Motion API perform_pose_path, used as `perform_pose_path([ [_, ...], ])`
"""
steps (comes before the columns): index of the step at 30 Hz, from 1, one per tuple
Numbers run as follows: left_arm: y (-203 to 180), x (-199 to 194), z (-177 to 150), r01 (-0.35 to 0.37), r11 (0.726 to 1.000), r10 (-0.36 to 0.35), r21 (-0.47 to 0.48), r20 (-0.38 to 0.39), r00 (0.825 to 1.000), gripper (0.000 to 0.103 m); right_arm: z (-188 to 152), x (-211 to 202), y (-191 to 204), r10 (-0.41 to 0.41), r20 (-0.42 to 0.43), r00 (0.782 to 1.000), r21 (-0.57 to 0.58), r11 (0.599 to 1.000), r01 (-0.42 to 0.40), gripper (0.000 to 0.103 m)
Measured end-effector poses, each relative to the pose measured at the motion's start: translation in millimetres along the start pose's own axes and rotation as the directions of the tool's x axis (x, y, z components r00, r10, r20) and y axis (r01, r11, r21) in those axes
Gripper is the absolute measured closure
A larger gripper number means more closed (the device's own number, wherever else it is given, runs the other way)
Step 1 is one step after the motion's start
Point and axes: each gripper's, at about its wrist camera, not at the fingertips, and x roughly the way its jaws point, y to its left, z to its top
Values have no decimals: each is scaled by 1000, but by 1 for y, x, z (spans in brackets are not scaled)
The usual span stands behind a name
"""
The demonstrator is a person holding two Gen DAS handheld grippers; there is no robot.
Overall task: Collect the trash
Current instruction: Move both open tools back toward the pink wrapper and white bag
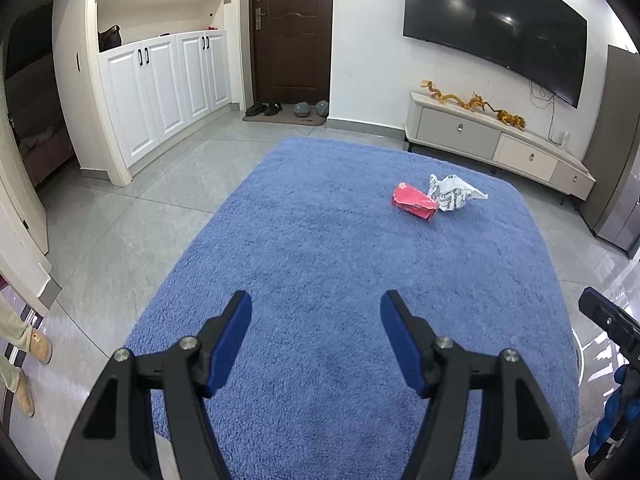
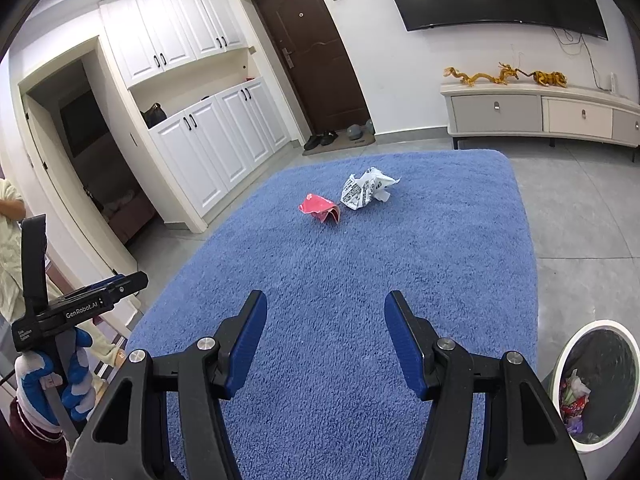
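Note:
A crumpled red wrapper [image 1: 414, 201] and a crumpled white printed wrapper [image 1: 454, 192] lie side by side on the far part of a blue rug [image 1: 320, 248]. Both show in the right wrist view too, the red wrapper [image 2: 320, 208] left of the white wrapper [image 2: 366, 189]. My left gripper [image 1: 316, 312] is open and empty, held above the near part of the rug. My right gripper [image 2: 325, 310] is open and empty, also over the near rug [image 2: 360, 264]. A white trash bin [image 2: 560, 368] with a black liner and several scraps inside stands at the right of the rug.
A low TV cabinet [image 1: 496, 144] with dragon ornaments stands along the far wall under a wall TV [image 1: 496, 28]. White cupboards [image 1: 160, 92] and a brown door [image 1: 292, 28] with shoes on a mat lie to the left. Grey tile floor surrounds the rug.

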Motion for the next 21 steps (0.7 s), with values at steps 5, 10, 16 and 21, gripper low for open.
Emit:
perform_pose_path([
  [5, 0, 2, 1, 14, 1000, -14, -1, 0, 1000, 38, 4, 4, -3, -1, -4, 1000, -1, 1000, 1, 42],
  [10, 0, 10, 4, 37, 999, -37, -4, -9, 999, 38, 6, 9, -7, -5, -14, 1000, 3, 1000, 5, 42],
  [16, 1, 24, 8, 47, 999, -47, -6, -30, 998, 37, 14, 21, -14, -13, -27, 1000, 16, 1000, 14, 42],
  [21, 4, 36, 11, 36, 999, -37, -22, -45, 998, 37, 20, 33, -20, -14, -34, 999, 25, 1000, 15, 42],
])
